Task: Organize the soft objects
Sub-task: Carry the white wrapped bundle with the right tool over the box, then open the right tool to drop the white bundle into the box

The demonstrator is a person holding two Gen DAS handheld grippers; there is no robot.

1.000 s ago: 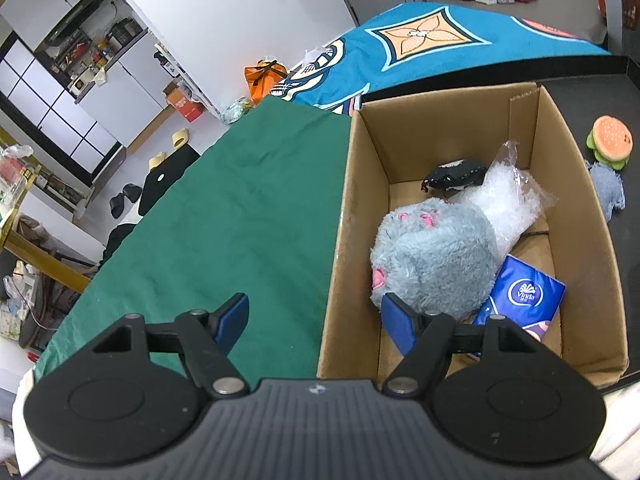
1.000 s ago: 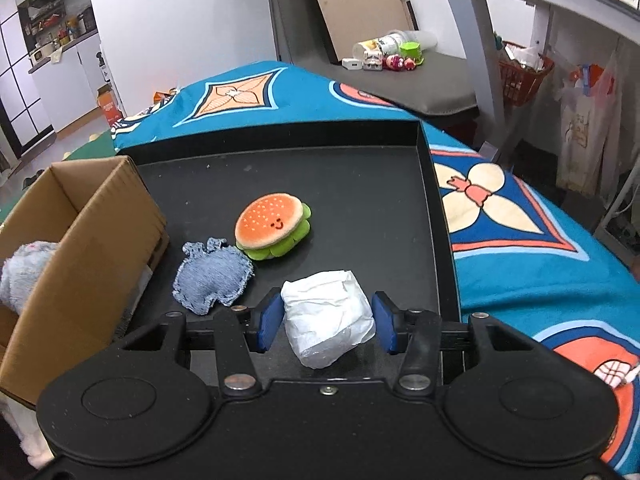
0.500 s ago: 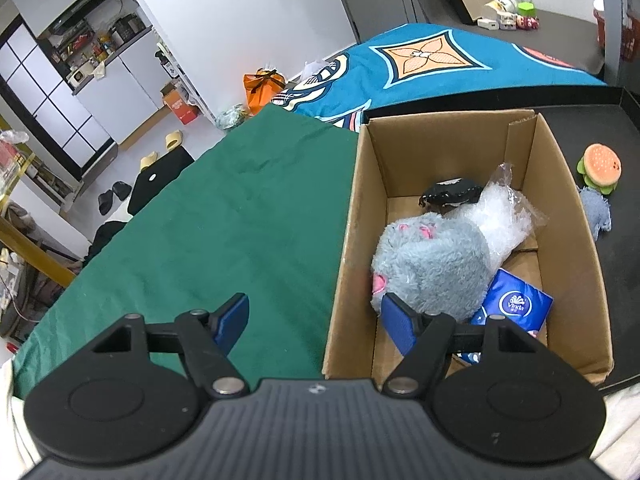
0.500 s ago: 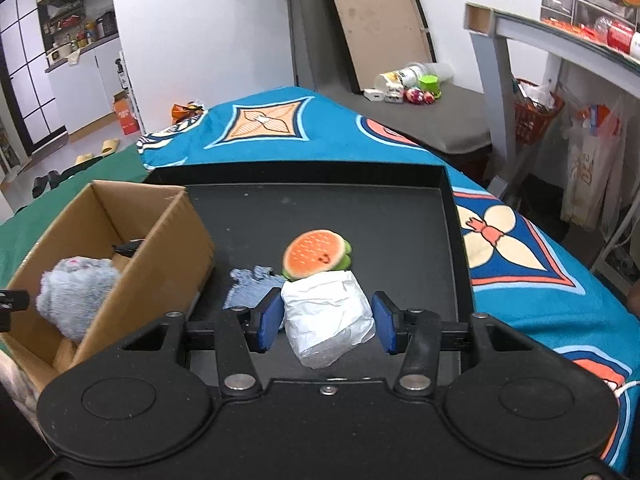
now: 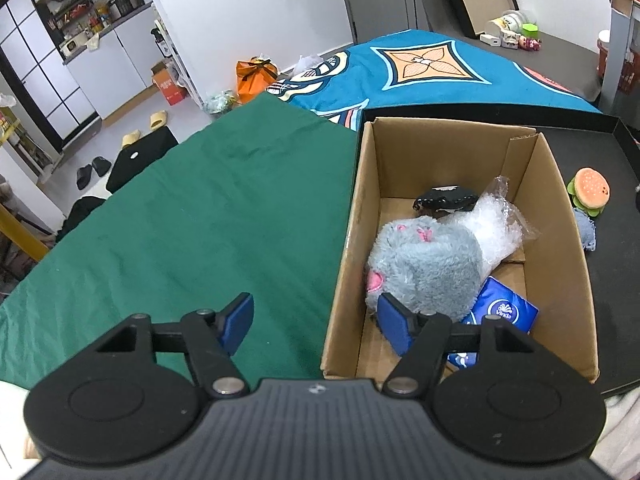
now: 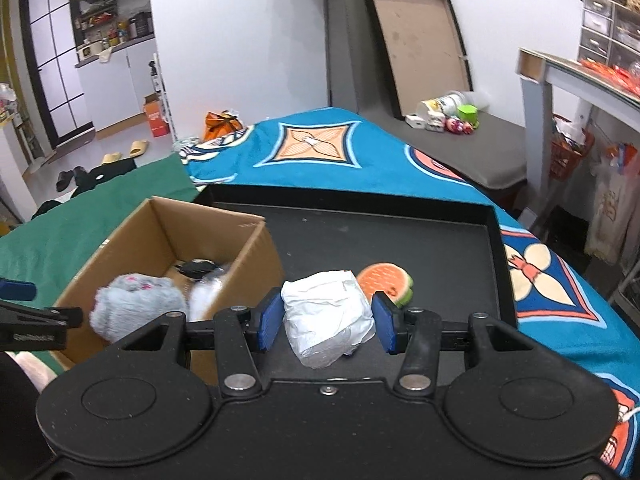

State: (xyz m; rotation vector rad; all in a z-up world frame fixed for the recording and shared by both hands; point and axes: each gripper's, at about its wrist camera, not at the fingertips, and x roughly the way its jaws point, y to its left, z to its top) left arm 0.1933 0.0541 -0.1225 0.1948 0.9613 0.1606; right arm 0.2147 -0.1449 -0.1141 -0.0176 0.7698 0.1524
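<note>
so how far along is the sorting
Partly done. The box already holds a grey plush, bubble wrap, a black item and a blue tissue pack. In hand: the right gripper is shut on a white packet, off the tray. Left: the burger plush and denim piece lie on the tray. The left gripper is open and empty.

Lived-in home, open to a kitchen: white cabinets (image 5: 116, 60) with a cluttered counter (image 6: 114, 40), slippers (image 5: 146, 128) on the floor, patterned blue blanket (image 6: 320, 152), plastic drawer unit (image 6: 608, 28), orange bag (image 5: 256, 78), toys on a grey mattress (image 6: 480, 148).
</note>
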